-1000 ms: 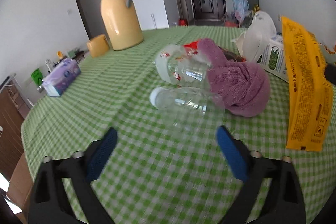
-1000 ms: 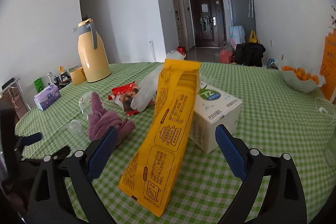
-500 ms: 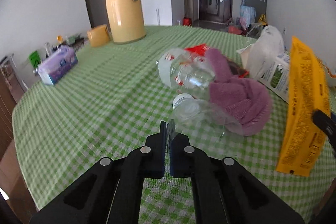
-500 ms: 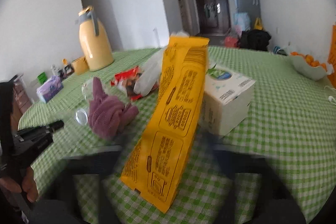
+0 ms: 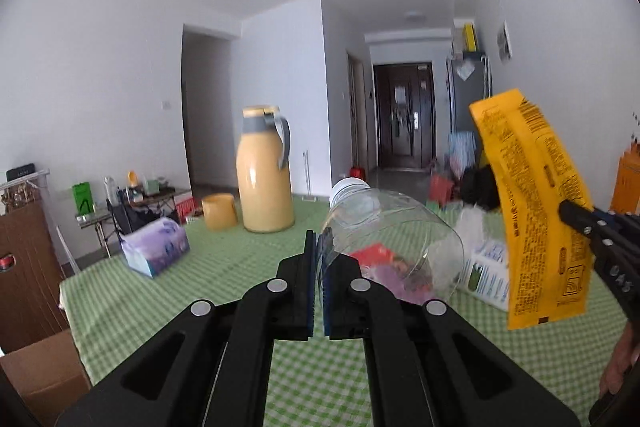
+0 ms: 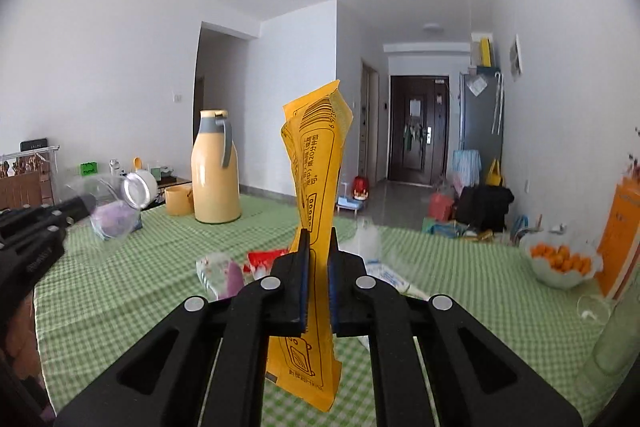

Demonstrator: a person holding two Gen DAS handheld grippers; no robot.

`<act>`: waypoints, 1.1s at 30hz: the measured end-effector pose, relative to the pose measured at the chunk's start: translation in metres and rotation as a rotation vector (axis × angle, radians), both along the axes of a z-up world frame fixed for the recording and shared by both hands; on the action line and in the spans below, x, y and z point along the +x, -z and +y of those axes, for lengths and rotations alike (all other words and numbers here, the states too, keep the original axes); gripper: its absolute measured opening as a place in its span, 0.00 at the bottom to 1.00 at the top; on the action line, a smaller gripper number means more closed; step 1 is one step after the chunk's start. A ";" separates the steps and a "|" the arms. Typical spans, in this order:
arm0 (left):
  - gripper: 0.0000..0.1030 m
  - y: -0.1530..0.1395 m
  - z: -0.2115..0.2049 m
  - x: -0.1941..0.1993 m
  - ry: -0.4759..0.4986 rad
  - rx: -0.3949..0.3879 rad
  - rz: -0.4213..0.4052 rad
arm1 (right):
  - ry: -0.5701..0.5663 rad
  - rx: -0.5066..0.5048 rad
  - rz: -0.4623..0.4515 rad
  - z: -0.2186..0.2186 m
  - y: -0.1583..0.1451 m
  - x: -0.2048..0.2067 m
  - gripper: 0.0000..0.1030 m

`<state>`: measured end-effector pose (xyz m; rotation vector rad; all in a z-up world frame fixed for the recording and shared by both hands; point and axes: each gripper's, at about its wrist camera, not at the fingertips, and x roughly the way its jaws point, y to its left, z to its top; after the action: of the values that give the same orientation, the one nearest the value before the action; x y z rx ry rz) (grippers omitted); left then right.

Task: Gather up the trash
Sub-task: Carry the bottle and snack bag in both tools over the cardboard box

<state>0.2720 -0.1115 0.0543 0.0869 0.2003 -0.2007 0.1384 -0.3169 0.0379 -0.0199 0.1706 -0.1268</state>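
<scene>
We see the left gripper (image 5: 319, 247) clamped on a crushed clear plastic bottle (image 5: 384, 227) – the right gripper (image 6: 318, 251) is closing, its jaws pressing a tall yellow printed packet (image 6: 316, 195) between them.

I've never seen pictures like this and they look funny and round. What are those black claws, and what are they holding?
The black claws are grabbers that a person holds, one in each hand. Each grabber has a small camera with a very wide lens looking along its two fingers, which is why the room looks round.

One picture comes from the left grabber. It pinches the thin edge of a clear bottle, lifted off the table.

The other picture comes from the right grabber. Its jaws are closing on a yellow packet, which is also up in the air.

On the green checked table you can see a yellow jug, a tissue box, a white carton, a red wrapper and a bowl of oranges.
</scene>
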 end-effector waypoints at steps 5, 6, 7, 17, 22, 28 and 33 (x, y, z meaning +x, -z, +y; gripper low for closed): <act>0.00 -0.008 0.014 -0.011 -0.019 0.002 -0.008 | -0.008 -0.015 0.018 0.008 -0.003 0.001 0.07; 0.00 -0.009 0.017 -0.011 -0.022 -0.006 -0.002 | -0.009 -0.016 0.021 0.009 -0.003 0.000 0.07; 0.00 -0.009 0.019 -0.009 -0.029 -0.009 0.007 | -0.010 -0.016 0.025 0.009 -0.004 0.001 0.07; 0.00 -0.010 0.086 -0.006 -0.156 -0.045 0.053 | -0.154 -0.067 0.102 0.069 -0.002 0.034 0.07; 0.00 0.000 0.162 -0.013 -0.300 -0.079 0.085 | -0.299 -0.087 0.131 0.134 0.003 0.055 0.07; 0.00 0.012 0.262 -0.040 -0.564 -0.054 0.123 | -0.506 -0.085 0.151 0.228 0.009 0.067 0.07; 0.00 0.024 0.348 -0.082 -0.739 -0.108 0.187 | -0.693 -0.107 0.172 0.310 0.011 0.069 0.07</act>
<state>0.1901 0.2363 0.0298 -0.1164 0.3932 0.5184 0.2073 -0.0064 0.0267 -0.1943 0.3195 0.5594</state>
